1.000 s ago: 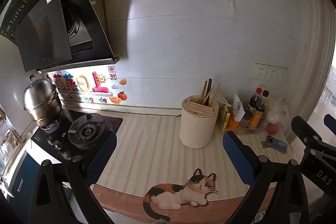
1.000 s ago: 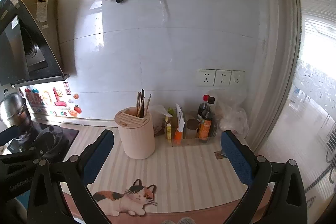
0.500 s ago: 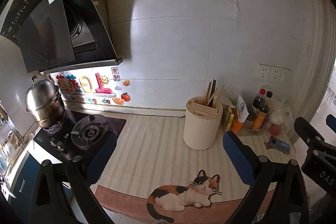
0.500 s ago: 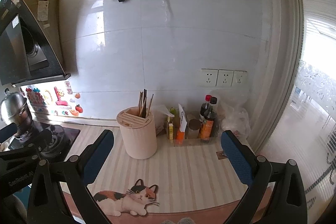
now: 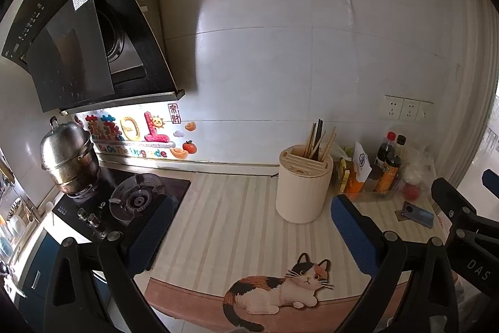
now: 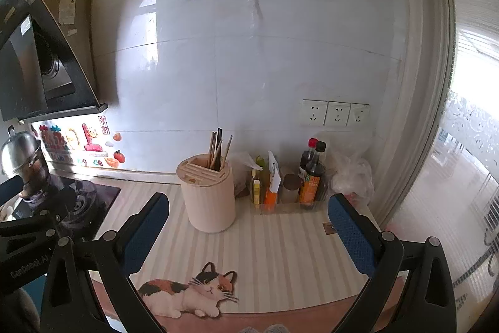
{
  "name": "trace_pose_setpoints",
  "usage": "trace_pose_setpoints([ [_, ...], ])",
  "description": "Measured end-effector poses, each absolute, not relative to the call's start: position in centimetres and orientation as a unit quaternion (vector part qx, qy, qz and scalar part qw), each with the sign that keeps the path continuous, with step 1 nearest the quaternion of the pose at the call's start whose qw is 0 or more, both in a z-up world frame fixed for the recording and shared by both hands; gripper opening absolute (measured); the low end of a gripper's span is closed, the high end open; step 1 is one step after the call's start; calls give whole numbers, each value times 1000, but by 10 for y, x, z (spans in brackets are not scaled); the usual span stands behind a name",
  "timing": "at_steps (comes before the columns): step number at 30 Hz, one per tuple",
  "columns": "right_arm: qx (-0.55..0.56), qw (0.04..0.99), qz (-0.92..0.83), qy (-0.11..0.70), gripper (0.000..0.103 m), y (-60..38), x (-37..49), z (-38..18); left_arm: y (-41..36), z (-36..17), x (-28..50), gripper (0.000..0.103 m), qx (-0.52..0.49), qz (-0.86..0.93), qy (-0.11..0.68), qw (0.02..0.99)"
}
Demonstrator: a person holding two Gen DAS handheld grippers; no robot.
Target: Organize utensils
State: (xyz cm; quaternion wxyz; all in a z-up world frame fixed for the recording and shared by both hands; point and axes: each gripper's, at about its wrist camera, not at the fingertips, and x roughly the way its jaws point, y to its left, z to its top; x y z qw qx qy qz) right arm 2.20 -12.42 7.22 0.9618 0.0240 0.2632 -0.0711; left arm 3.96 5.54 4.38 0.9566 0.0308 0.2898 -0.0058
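Left wrist view: the striped countertop (image 5: 237,208) spreads under me, a cat picture (image 5: 280,289) printed at its near edge. At its left end sits the gas stove (image 5: 134,202) with a steel pot (image 5: 68,158) on the far burner. The cream utensil holder (image 5: 304,189) stands upright toward the back wall, chopsticks (image 5: 318,139) poking from its rear slot. To its right are sauce bottles (image 5: 388,164), and a phone (image 5: 418,214) lies flat near the right edge. My left gripper (image 5: 249,227) hangs above the counter, jaws spread wide, gripping nothing. In the right wrist view, my right gripper (image 6: 249,227) is likewise wide apart and empty, the holder (image 6: 210,198) standing between and beyond its blue fingers (image 6: 351,236).
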Motion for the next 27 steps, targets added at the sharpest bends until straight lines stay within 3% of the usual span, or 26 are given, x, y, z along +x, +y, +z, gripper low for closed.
trace_pose_setpoints([
  [27,22,962,-77,260,103,-128,9,74,51,48,35,103,27,-10,289,957],
])
